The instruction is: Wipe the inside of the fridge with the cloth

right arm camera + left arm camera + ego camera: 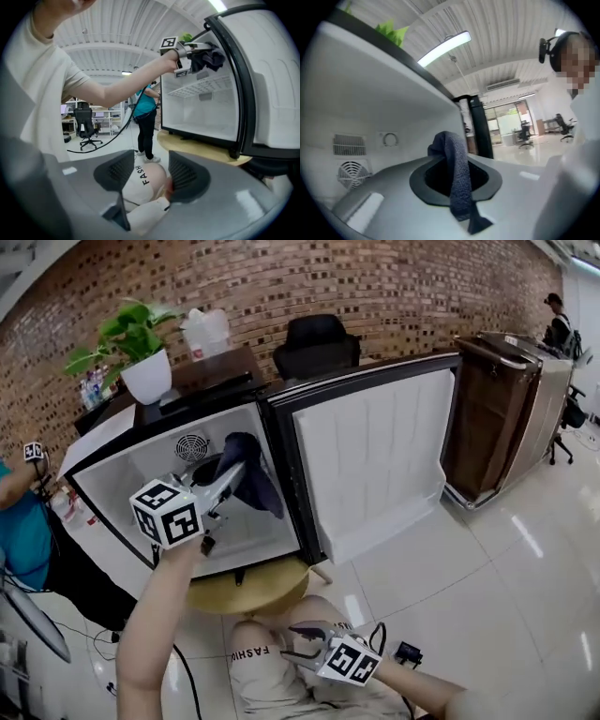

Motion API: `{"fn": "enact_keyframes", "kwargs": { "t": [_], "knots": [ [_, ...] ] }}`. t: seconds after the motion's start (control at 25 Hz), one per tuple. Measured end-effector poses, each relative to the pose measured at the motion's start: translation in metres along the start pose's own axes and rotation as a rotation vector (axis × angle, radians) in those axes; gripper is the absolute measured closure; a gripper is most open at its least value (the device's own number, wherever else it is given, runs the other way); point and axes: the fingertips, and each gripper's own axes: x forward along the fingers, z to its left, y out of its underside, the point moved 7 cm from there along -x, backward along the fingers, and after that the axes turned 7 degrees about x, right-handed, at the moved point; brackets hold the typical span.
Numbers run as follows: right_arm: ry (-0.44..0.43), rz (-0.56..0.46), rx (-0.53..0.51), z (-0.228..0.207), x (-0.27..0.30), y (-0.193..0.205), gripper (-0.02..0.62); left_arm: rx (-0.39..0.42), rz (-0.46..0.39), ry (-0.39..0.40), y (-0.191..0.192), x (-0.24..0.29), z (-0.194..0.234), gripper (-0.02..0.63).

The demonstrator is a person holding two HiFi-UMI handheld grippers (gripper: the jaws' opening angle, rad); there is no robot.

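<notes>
One cloth (458, 180), pinched between left gripper (451, 161) jaws

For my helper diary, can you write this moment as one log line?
left gripper: shut on dark blue cloth, inside fridge | right gripper: open, empty, over lap | fridge door: open

Head view looks steeply down; all 3 views share the fridge (141, 465).

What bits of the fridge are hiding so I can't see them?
- Head view: part of the fridge back wall, behind the cloth and left tongs.
- Left gripper view: fridge floor, blocked by the tongs' own body.
- Any view: whether the cloth touches a wall.
</notes>
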Motion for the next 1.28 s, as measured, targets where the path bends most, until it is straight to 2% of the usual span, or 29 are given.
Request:
{"fn": "enact_keyframes", "kwargs": {
  "t": [0.12,0.2,0.28,0.44,0.64,0.84,0.92,1.04,1.16,1.28],
  "knots": [
    [0.004,0.008,-0.017,0.001,0.003,0.002,0.364,-0.021,0.085,-0.215,0.002,0.011,0.049,0.549],
    [0.000,0.019,-0.032,0.004,0.002,0.001,0.364,0.003,0.169,-0.269,0.002,0.031,0.070,0.549],
    [-0.002,0.019,-0.041,0.007,0.002,0.000,0.364,0.039,0.260,-0.283,0.003,0.054,0.079,0.549],
    [-0.003,0.005,-0.047,0.006,-0.002,-0.002,0.364,0.117,0.399,-0.275,0.016,0.094,0.078,0.548],
    [-0.012,0.014,-0.064,0.008,-0.007,0.000,0.364,0.088,0.437,-0.197,0.034,0.093,0.065,0.549],
    [-0.019,0.020,-0.068,0.011,-0.003,0.003,0.364,0.118,0.490,-0.079,0.037,0.080,0.026,0.549],
    [-0.024,0.026,-0.073,0.013,-0.002,0.003,0.364,0.109,0.479,-0.040,0.036,0.070,0.011,0.549],
    [-0.025,0.034,-0.075,0.014,0.000,0.003,0.364,0.077,0.400,0.033,0.031,0.052,-0.012,0.549],
    [-0.025,0.029,-0.070,0.014,0.002,0.004,0.364,0.082,0.264,0.097,0.029,0.023,-0.037,0.549],
    [-0.029,0.050,-0.048,0.013,-0.004,0.012,0.364,0.073,0.110,0.086,0.047,-0.009,-0.057,0.549]
  ]
}}
